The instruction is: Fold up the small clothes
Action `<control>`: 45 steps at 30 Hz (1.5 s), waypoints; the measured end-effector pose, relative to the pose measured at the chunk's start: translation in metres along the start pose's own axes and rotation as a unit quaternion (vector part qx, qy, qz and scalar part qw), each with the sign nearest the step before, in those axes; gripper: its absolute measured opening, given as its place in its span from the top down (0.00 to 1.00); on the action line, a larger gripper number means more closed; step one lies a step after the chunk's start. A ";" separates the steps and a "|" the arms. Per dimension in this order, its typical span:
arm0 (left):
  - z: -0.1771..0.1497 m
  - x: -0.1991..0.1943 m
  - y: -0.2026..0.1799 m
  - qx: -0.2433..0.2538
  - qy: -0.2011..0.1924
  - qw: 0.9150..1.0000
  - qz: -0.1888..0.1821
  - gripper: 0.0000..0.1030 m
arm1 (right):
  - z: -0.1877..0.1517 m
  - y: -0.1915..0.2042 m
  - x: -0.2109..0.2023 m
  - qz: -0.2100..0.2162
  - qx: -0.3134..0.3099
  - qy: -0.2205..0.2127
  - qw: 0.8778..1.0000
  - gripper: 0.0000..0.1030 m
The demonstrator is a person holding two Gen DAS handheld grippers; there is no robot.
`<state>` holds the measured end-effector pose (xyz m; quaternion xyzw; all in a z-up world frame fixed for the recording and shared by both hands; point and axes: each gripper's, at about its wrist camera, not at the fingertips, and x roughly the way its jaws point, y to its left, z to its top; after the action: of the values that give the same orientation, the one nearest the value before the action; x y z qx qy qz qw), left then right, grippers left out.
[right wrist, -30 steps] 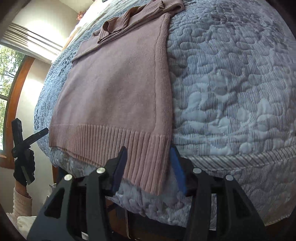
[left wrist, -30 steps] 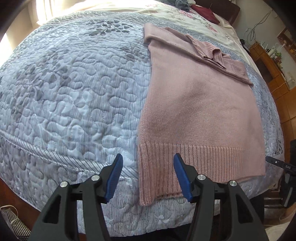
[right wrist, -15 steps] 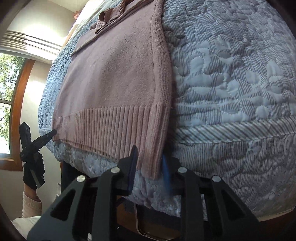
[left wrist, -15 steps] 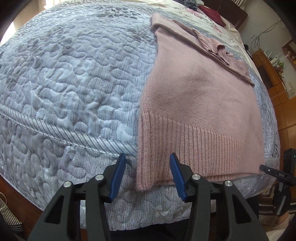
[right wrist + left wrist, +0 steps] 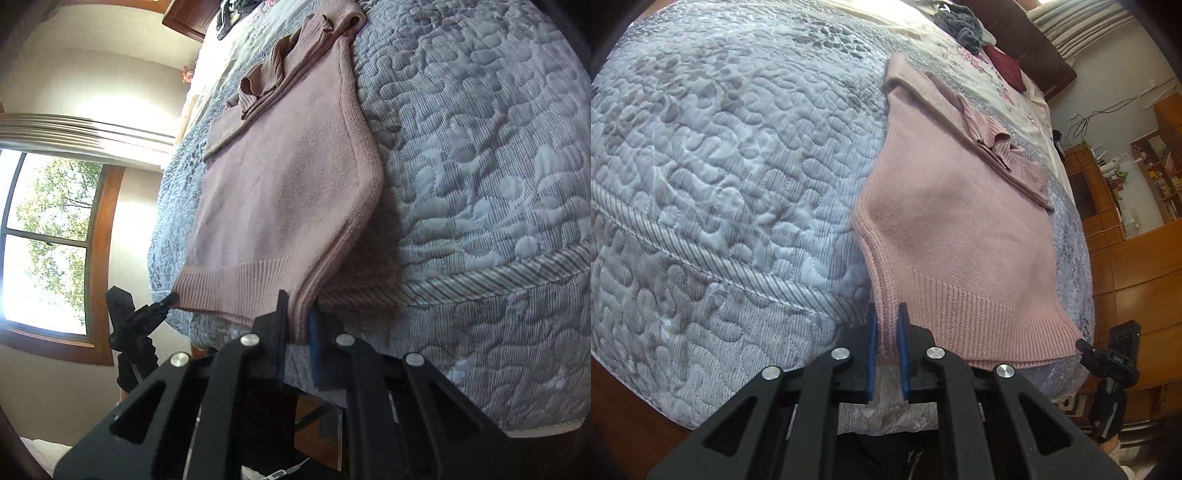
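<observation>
Pink knit sweater [image 5: 953, 229], sleeves folded across its top, spread on a quilted grey bedspread [image 5: 720, 166]. Left gripper [image 5: 886, 332] clamped on one ribbed hem corner; right gripper [image 5: 297, 321] clamped on the opposite corner (both lifted slightly off the quilt).

Both wrist cameras sit low and close at the bed's near edge, looking across it; both take in the sweater [image 5: 953, 236] [image 5: 280, 192].

right gripper [image 5: 298, 328] | jaws clamped on pink sweater [image 5: 288, 184] hem corner | lifted off quilt [image 5: 480, 155]
</observation>
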<state>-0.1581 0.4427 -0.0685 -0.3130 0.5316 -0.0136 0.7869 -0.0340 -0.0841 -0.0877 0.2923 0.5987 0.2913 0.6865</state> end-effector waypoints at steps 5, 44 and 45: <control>0.030 -0.011 -0.010 0.000 -0.036 0.999 -0.016 0.91 | 0.032 0.000 -0.014 0.014 0.019 -0.027 0.999 0.92; 0.136 0.081 -0.045 0.148 -0.010 0.985 0.087 0.44 | 0.149 0.001 0.025 -0.145 -0.059 -0.017 0.988 0.53; 0.136 0.086 -0.046 0.153 -0.005 0.984 0.090 0.44 | 0.147 0.004 0.027 -0.151 -0.071 -0.014 0.986 0.53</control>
<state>0.0087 0.4399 -0.0837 -0.1394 0.5452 -0.0223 0.8263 0.1150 -0.0691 -0.0854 0.1531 0.6042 0.2213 0.7500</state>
